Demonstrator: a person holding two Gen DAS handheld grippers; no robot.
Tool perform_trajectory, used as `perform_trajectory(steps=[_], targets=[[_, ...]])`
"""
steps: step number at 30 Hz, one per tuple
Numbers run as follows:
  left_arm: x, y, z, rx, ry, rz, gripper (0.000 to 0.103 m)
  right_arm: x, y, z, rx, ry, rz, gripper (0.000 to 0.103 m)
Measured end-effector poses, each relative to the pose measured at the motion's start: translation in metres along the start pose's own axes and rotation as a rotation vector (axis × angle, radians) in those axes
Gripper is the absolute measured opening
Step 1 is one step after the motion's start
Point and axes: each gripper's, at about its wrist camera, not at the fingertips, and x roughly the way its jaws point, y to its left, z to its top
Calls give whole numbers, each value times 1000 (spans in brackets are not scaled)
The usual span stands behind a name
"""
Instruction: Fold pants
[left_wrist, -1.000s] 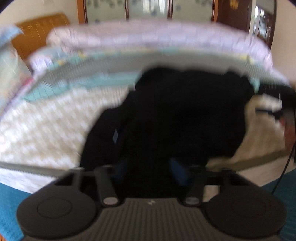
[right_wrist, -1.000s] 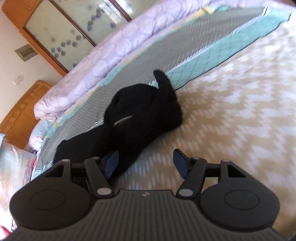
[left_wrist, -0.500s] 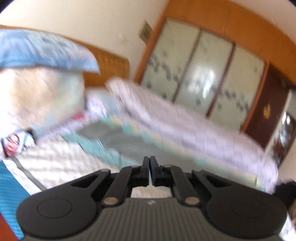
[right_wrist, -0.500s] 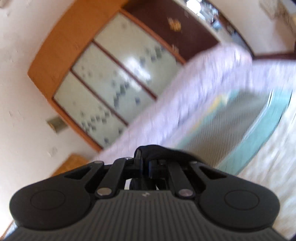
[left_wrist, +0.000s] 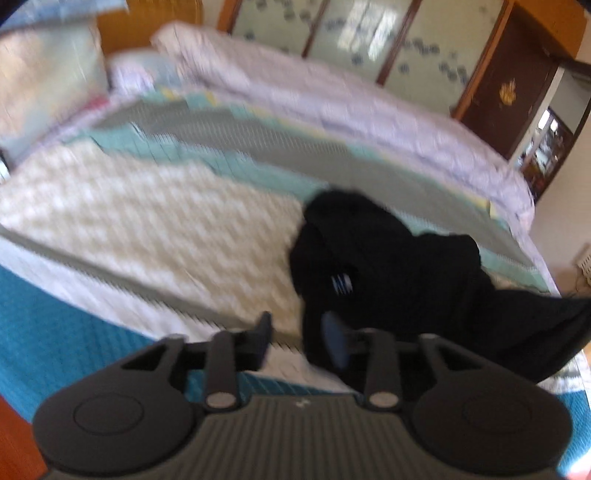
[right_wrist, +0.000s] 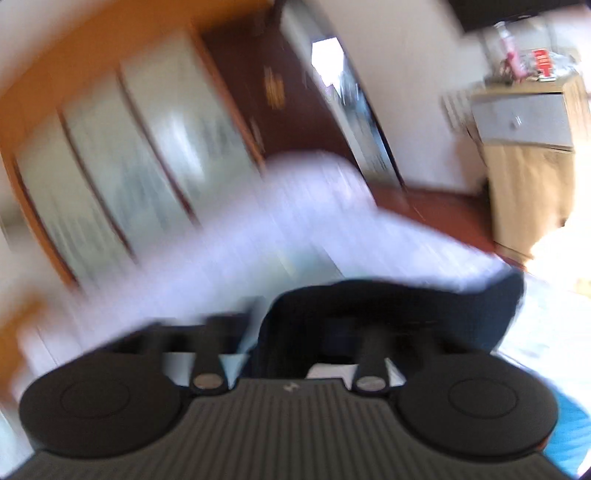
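The black pants (left_wrist: 388, 266) lie crumpled on the patterned bedspread (left_wrist: 147, 221), one part trailing to the right edge of the left wrist view. My left gripper (left_wrist: 297, 336) hovers over the near edge of the bed with its jaws opening. Only bedspread shows between them, and the blue-padded right finger (left_wrist: 332, 341) overlaps the pants' near edge. In the blurred right wrist view a fold of the black pants (right_wrist: 388, 306) hangs across the right finger of my right gripper (right_wrist: 284, 328). Its jaws are opening, and the left finger (right_wrist: 221, 325) stands apart from the cloth.
A rolled lilac quilt (left_wrist: 332, 96) runs along the bed's far side, with pillows (left_wrist: 44, 74) at the head. A teal blanket (left_wrist: 55, 314) covers the near edge. A glass-door wardrobe (right_wrist: 129, 166), a doorway (right_wrist: 332, 74) and a wooden cabinet (right_wrist: 528, 147) stand beyond.
Half a second ago both grippers were shut, the right one on black cloth; now both stand apart. The left view has tipped back down onto the bed and the right has swung toward the doorway.
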Motion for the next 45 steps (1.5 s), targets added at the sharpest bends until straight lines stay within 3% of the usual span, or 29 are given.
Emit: perform_trajectory(steps=[2,3,5,6,8,11,12,13,14,15,18,21,23,25,27,30,32,36,39,40,42,44,45], targets=[[19,-6,-2,18,43,5,51,20,-11,-45,-83,127,-107,64],[28,-8,-4,18,69,9,52,18,-21,-70,-95,170,-117,64],[45,-15,-7,-10,126,-17,59,15,-27,-107,-77,231,-83,64],[57,-18,-8,-27,154,-33,71,8,-31,-123,-66,250,-66,64],[79,-23,-8,-76,213,-49,84,3,-20,-142,-60,281,-43,64],[122,-29,-9,-157,285,-49,72,10,3,-147,-80,320,-22,64],[126,-35,-8,-140,246,-13,43,16,10,-135,-77,323,-8,64],[128,-43,-6,-84,212,17,28,26,17,-126,-71,325,17,64],[130,-47,-5,-62,221,25,25,33,30,-122,-67,326,48,64],[126,-45,-3,-82,228,18,12,39,42,-117,-68,321,82,64],[78,-23,3,-88,180,-42,11,58,91,-107,-97,297,206,64],[7,23,-6,-109,127,-74,10,79,143,-103,-150,295,323,64],[-37,57,-24,-149,129,-44,11,95,175,-104,-190,304,393,64],[-67,78,-47,-147,142,13,14,111,206,-109,-233,316,449,64],[-83,92,-66,-158,179,78,27,129,243,-113,-304,326,500,64],[-90,104,-56,-198,109,139,42,165,290,-130,-395,358,546,64],[-75,100,-28,-182,44,153,44,193,318,-140,-435,405,563,64],[2,68,26,42,-27,195,54,239,368,-159,-512,476,569,64],[77,51,56,129,43,146,54,256,410,-177,-579,550,615,68],[104,48,56,143,77,127,54,260,423,-186,-618,574,631,72],[141,38,61,170,121,89,54,265,445,-210,-712,607,635,72],[170,37,47,173,150,82,42,275,458,-237,-805,627,572,46],[171,38,44,176,127,91,32,281,460,-245,-826,640,546,18]])
